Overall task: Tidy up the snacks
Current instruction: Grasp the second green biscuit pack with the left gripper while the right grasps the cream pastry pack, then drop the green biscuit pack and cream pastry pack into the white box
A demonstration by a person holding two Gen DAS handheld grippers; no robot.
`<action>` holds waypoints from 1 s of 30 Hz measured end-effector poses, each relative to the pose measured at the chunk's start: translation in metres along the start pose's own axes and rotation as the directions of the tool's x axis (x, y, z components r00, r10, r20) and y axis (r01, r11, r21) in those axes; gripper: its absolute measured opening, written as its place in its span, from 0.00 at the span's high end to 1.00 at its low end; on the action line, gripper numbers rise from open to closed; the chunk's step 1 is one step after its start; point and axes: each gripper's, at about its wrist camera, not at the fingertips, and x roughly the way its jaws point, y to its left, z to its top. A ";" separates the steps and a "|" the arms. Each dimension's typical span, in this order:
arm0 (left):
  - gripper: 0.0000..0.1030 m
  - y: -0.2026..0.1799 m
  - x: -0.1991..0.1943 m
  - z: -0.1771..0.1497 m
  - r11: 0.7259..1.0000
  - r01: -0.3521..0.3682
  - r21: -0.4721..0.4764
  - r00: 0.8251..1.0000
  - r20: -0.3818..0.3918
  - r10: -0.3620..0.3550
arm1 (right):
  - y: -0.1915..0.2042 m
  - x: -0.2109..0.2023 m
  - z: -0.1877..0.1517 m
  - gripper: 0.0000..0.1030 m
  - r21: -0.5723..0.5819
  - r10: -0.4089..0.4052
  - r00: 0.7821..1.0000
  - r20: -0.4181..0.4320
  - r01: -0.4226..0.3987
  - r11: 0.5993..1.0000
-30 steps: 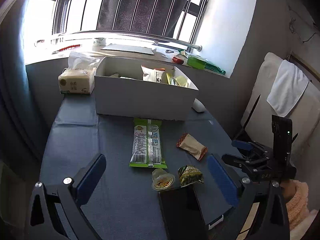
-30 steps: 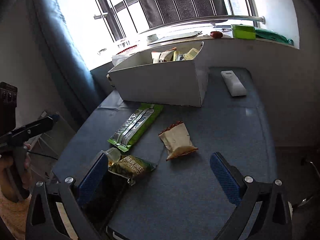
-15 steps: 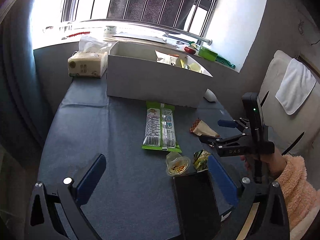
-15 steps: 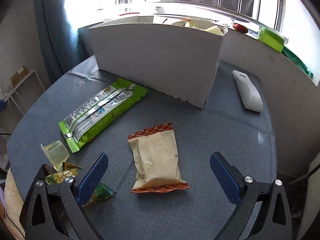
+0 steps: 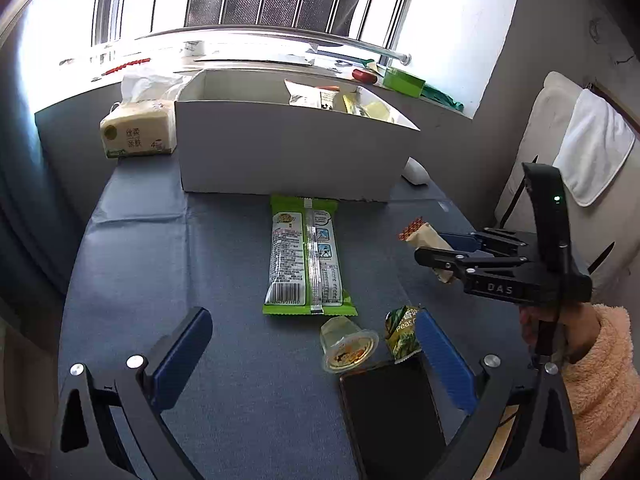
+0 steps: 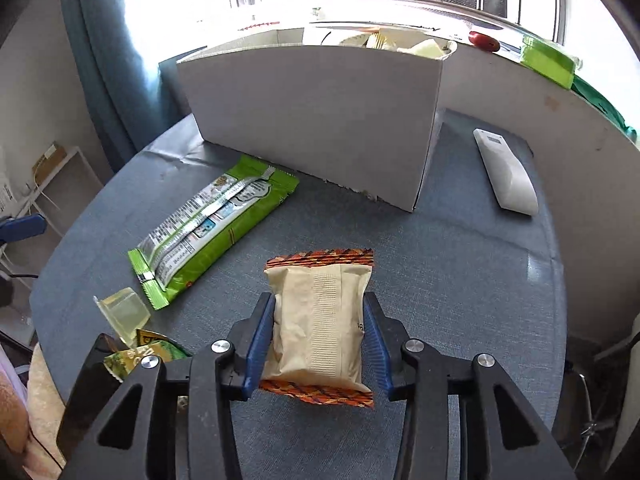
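My right gripper (image 6: pixel 319 312) is shut on a beige snack packet with orange ends (image 6: pixel 318 320), its blue pads pressing both sides; the packet also shows in the left wrist view (image 5: pixel 424 236), between the right gripper's fingers (image 5: pixel 436 246). My left gripper (image 5: pixel 312 344) is open and empty, low over the near table. A long green snack pack (image 5: pixel 306 256) lies mid-table. A jelly cup (image 5: pixel 348 346) and a small green peas packet (image 5: pixel 400 332) lie near it. The white box (image 5: pixel 296 152) behind holds several snacks.
A black phone (image 5: pixel 394 412) lies at the near edge of the blue table (image 5: pixel 160 260). A tissue pack (image 5: pixel 138 130) stands left of the box. A white remote (image 6: pixel 506 172) lies right of it. A windowsill with clutter runs behind; a chair with a towel (image 5: pixel 592 148) stands right.
My right gripper moved forward over the beige packet and closed on it. My left gripper drifted slightly and stayed open.
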 end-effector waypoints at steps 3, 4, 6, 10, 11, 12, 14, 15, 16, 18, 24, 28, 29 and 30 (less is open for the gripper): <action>0.00 -0.004 0.028 0.014 0.999 0.009 0.039 0.998 -0.059 -0.007 | -0.001 -0.023 -0.005 0.54 0.046 0.029 0.998 0.047 -0.031 0.998; 0.00 -0.005 0.039 0.019 0.999 0.011 0.047 0.997 -0.078 -0.007 | -0.001 -0.030 -0.006 0.54 0.064 0.038 0.997 0.064 -0.042 0.997; 0.00 -0.006 0.059 0.029 0.998 0.010 0.059 0.995 -0.095 -0.004 | -0.002 -0.046 -0.012 0.54 0.097 0.047 0.994 0.102 -0.057 0.994; 0.00 -0.005 0.101 0.044 0.997 -0.004 0.072 0.988 -0.156 0.016 | -0.002 -0.070 -0.021 0.54 0.134 0.059 0.984 0.167 -0.082 0.988; 0.00 -0.004 0.113 0.047 0.997 -0.020 0.075 0.984 -0.177 0.033 | -0.002 -0.073 -0.022 0.54 0.140 0.059 0.983 0.173 -0.084 0.987; 0.01 -0.003 0.123 0.048 0.996 -0.032 0.082 0.979 -0.197 0.048 | -0.002 -0.075 -0.023 0.54 0.150 0.062 0.982 0.177 -0.089 0.985; 0.08 -0.002 0.137 0.049 0.995 -0.035 0.092 0.972 -0.227 0.055 | -0.005 -0.079 -0.026 0.54 0.159 0.066 0.981 0.184 -0.096 0.983; 0.09 -0.005 0.138 0.049 0.991 -0.049 0.122 0.975 -0.210 0.074 | -0.006 -0.080 -0.028 0.54 0.163 0.064 0.982 0.180 -0.094 0.982; 0.24 -0.008 0.138 0.049 0.985 -0.072 0.155 0.974 -0.203 0.103 | -0.008 -0.081 -0.029 0.54 0.171 0.062 0.982 0.179 -0.093 0.981; 0.39 -0.009 0.130 0.051 0.982 -0.079 0.173 0.977 -0.182 0.111 | -0.010 -0.083 -0.032 0.54 0.176 0.065 0.982 0.179 -0.097 0.980; 0.39 -0.001 0.076 0.056 0.992 -0.015 0.128 0.999 -0.044 0.021 | -0.008 -0.081 -0.030 0.54 0.178 0.084 0.978 0.189 -0.118 0.977; 0.39 0.009 0.026 0.077 0.995 0.043 0.092 0.996 0.079 -0.050 | -0.006 -0.079 -0.015 0.54 0.185 0.122 0.970 0.209 -0.162 0.969; 0.39 0.013 0.017 0.085 0.994 0.060 0.089 0.993 0.094 -0.068 | -0.006 -0.078 -0.009 0.54 0.185 0.136 0.968 0.213 -0.177 0.967; 0.39 0.016 0.009 0.093 0.994 0.065 0.085 0.991 0.114 -0.074 | -0.006 -0.078 -0.001 0.54 0.181 0.142 0.966 0.216 -0.183 0.966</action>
